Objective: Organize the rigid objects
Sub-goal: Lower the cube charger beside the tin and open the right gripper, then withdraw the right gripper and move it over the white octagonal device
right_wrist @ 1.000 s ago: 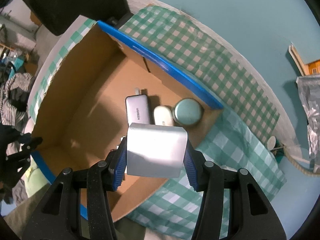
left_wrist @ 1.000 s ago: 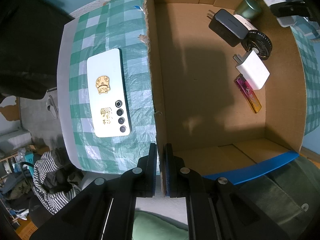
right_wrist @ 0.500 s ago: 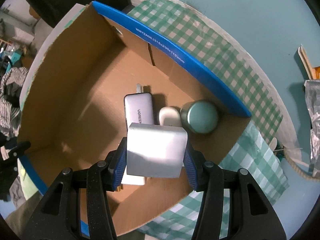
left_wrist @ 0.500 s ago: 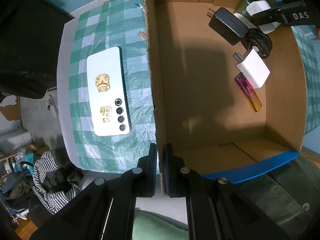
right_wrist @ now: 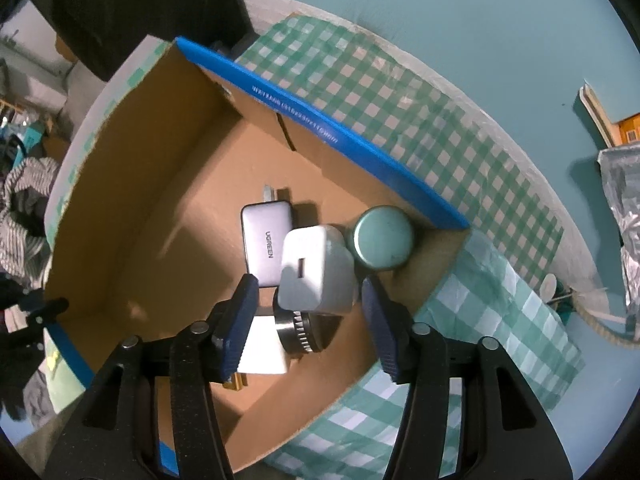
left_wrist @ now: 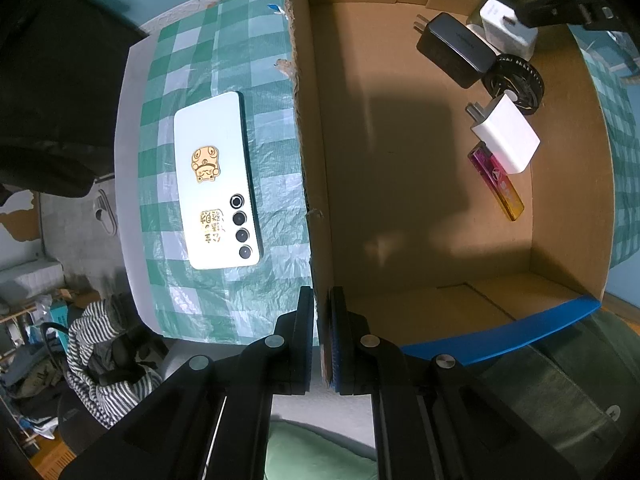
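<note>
Released since the earlier frames, the white charger [right_wrist: 316,270] now lies in the cardboard box [left_wrist: 440,208] among the other things, and the right gripper [right_wrist: 306,316] stands wide open around it, holding nothing.

Left to right: the white phone [left_wrist: 216,180] lies on the checked counter [left_wrist: 192,60] just outside the box, long axis along the box wall. The left gripper [left_wrist: 322,340], nearer to it, is clamped on that wall. Inside, the grey adapter [right_wrist: 264,240] reads "UGREEN"; beside the white charger stands a green tin [right_wrist: 382,238]. Blue edge print is unreadable.
</note>
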